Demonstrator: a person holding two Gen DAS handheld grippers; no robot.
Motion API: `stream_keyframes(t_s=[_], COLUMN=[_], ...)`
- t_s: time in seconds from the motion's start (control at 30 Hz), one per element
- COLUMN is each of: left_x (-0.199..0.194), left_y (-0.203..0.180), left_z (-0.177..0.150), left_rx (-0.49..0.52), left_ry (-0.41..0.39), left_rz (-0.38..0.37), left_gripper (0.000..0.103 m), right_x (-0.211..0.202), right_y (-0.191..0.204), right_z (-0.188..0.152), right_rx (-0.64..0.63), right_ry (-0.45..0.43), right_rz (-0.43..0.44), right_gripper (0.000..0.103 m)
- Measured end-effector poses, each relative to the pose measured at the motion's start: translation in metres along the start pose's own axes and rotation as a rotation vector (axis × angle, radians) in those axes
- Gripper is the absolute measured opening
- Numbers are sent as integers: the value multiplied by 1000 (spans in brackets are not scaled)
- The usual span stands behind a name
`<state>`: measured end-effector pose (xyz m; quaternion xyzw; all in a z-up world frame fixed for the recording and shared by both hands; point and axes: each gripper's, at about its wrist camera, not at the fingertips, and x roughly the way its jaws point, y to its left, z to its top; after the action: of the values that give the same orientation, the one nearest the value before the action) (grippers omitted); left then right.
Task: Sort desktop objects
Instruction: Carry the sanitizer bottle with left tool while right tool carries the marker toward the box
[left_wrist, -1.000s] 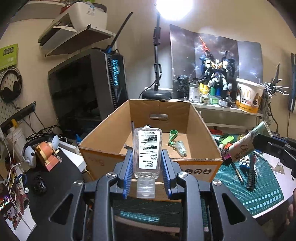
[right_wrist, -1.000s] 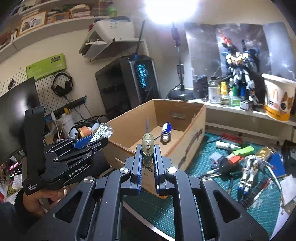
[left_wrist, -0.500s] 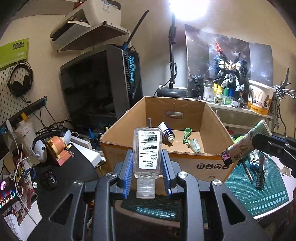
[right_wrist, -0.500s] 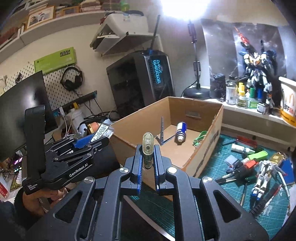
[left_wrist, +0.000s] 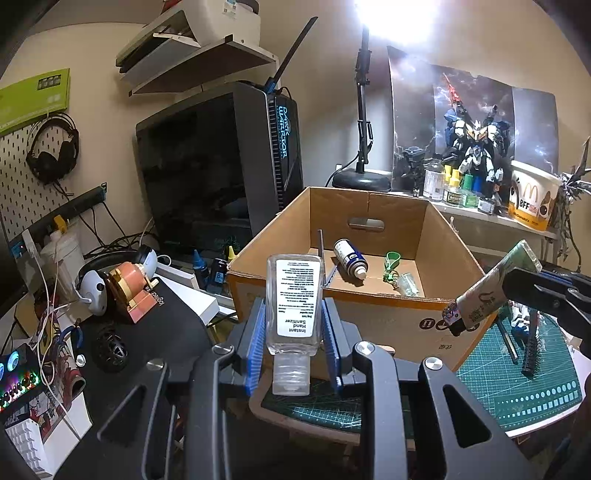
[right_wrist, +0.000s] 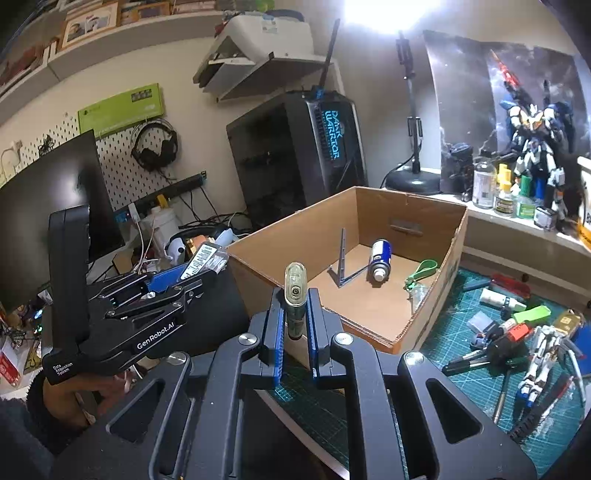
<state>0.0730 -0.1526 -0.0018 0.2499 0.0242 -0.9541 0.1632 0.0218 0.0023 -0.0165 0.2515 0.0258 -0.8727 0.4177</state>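
Carry-to-box step. Left hand-held gripper (left_wrist: 293, 334) is clamped on a hand sanitizer bottle (left_wrist: 294, 301), cap toward the camera; right hand-held gripper (right_wrist: 295, 314) is fully closed on a slim tube (right_wrist: 295, 291). Both items are held short of the cardboard box (left_wrist: 384, 317) on the worktop. Next: advance over the rim, then release inside beside the spray can (left_wrist: 349, 256).

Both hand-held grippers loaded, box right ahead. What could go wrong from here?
1. The hand sanitizer bottle is held cap-down in the left hand-held gripper; it may tumble when released.
2. A spray can and metal square already lie in the cardboard box; drops could strike them.
3. The right hand-held gripper pinches its slim tube narrowly; it could slip or pivot.
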Motion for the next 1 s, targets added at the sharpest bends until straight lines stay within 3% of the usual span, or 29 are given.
stream_keyframes(t_s=[1.0], left_x=[7], left_y=[-1], left_z=[0], left_rx=[29], left_ry=[12], left_rz=[-28], left_gripper=[29], right_x=[-1], right_y=[-1], right_z=[-1], right_rx=[1], right_ry=[4], right_rz=[-4], right_gripper=[10])
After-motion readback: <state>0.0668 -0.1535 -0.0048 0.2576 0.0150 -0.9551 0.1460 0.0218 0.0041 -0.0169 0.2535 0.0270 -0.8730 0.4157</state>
